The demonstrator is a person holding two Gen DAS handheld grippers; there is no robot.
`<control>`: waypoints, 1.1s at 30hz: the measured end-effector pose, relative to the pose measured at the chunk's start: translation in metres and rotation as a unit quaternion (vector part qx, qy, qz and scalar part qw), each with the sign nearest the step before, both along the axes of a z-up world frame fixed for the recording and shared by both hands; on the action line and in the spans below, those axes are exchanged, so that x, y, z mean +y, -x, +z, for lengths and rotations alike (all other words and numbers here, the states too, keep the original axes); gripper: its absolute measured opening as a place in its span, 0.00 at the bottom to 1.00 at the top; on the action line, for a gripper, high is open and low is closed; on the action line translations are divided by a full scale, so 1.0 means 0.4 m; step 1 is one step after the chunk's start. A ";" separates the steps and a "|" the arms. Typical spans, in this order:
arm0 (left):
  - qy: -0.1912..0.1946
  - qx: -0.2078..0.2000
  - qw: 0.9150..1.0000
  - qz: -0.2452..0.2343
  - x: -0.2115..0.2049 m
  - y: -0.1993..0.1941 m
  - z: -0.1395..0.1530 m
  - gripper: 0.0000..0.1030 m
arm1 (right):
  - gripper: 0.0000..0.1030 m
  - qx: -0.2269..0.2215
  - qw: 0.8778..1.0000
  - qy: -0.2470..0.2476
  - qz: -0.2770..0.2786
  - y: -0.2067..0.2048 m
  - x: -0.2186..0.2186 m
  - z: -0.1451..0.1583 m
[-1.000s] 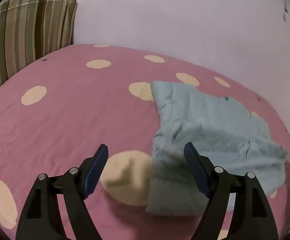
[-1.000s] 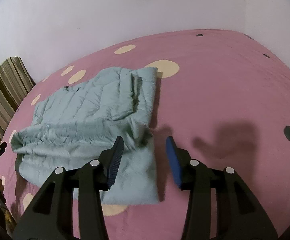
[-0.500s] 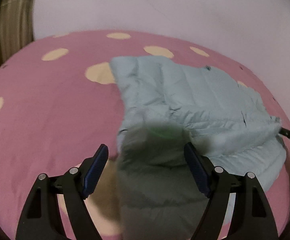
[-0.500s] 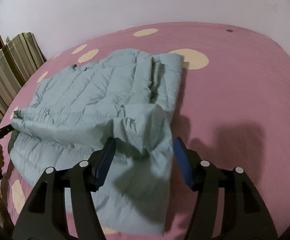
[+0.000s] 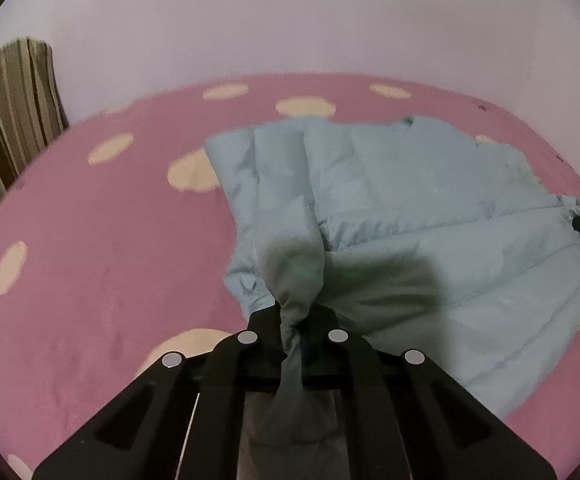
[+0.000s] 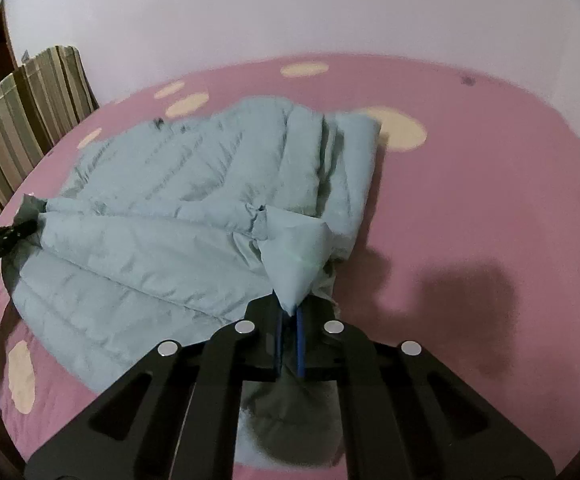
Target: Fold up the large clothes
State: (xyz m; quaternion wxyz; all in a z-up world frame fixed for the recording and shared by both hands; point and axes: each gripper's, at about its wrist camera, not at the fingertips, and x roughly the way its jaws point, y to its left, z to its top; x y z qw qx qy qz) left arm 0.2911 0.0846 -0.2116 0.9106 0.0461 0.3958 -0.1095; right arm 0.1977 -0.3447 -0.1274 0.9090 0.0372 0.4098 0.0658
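Pale-blue quilted jacket point(image 6: 178, 216) lies flat on the pink bed point(image 6: 470, 184), its long axis running between both tongs: left tongs point(image 5: 296, 320) and right tongs point(image 6: 290, 312) have just closed, each pinching one near corner, the body stretching away ahead.

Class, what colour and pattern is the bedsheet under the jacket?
Pink bedsheet with cream spots; clearest in the right wrist view.

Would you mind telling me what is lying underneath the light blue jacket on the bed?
The jacket lies on a pink sheet with cream dots; one dot shows at its far edge. Whatever lies beneath its middle is covered by the padding.
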 end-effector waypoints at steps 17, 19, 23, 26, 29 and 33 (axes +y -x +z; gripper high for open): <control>-0.058 -0.082 0.991 0.084 -0.062 -0.357 0.176 0.03 | 0.04 -0.089 0.995 0.011 -0.047 -0.343 -0.006 0.181; -0.074 -0.073 0.990 0.093 -0.074 -0.404 0.146 0.03 | 0.04 -0.075 0.996 0.007 -0.052 -0.395 -0.010 0.152; -0.102 -0.035 0.988 0.106 -0.094 -0.495 0.043 0.03 | 0.04 -0.030 0.998 0.007 -0.062 -0.496 -0.016 0.046; -0.125 -0.013 0.986 0.111 -0.104 -0.530 -0.027 0.03 | 0.04 -0.001 0.998 0.016 -0.064 -0.537 -0.015 -0.024; -0.143 -0.002 0.983 0.113 -0.111 -0.542 -0.084 0.03 | 0.04 0.023 0.997 0.023 -0.067 -0.566 -0.013 -0.086; -0.149 -0.002 0.982 0.114 -0.119 -0.535 -0.130 0.03 | 0.05 0.035 0.996 0.037 -0.067 -0.581 0.001 -0.143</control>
